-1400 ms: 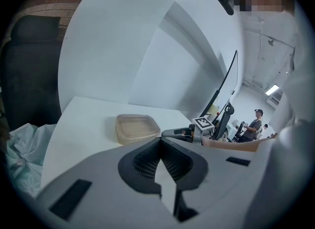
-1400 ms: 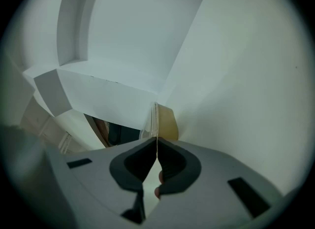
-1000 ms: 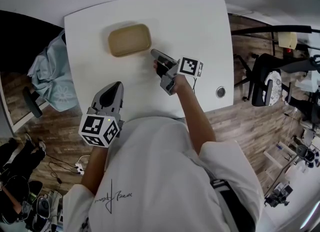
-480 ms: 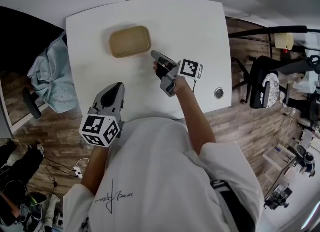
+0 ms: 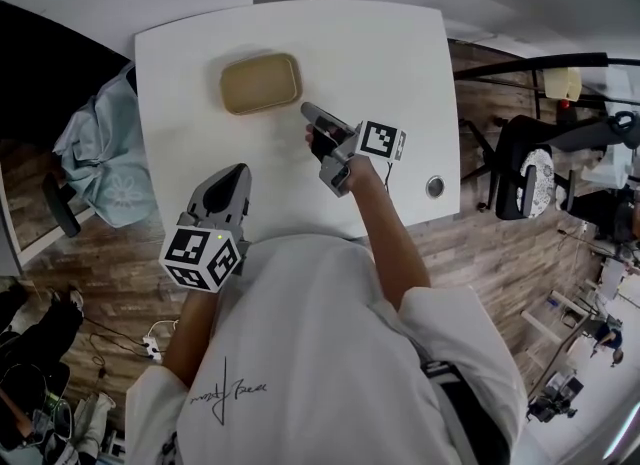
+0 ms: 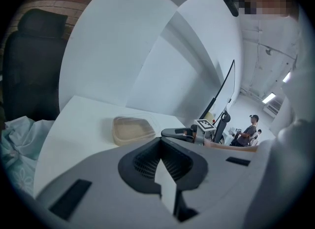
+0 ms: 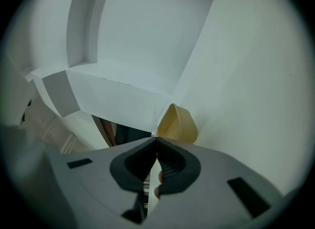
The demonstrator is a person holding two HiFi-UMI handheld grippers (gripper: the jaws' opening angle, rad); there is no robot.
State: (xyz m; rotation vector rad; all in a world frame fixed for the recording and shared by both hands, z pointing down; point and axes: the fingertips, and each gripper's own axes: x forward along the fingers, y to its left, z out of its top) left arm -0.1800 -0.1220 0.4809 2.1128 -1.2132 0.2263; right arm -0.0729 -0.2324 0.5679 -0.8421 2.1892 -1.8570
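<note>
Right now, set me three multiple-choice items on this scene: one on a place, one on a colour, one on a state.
1. Where on the white table does the tan container sit?
A) far left part
B) near right corner
C) dead centre

2. What colour is the cloth beside the table's left edge?
A) red
B) light blue
C) yellow

3. How do the left tongs stand?
A) wide apart
B) clamped on the cloth
C) shut, nothing between them

Answers:
1 A, the head view shows it toward the far left corner.
2 B, the head view shows it pale blue.
3 C, the left gripper view shows the tips meeting with nothing between them.
</note>
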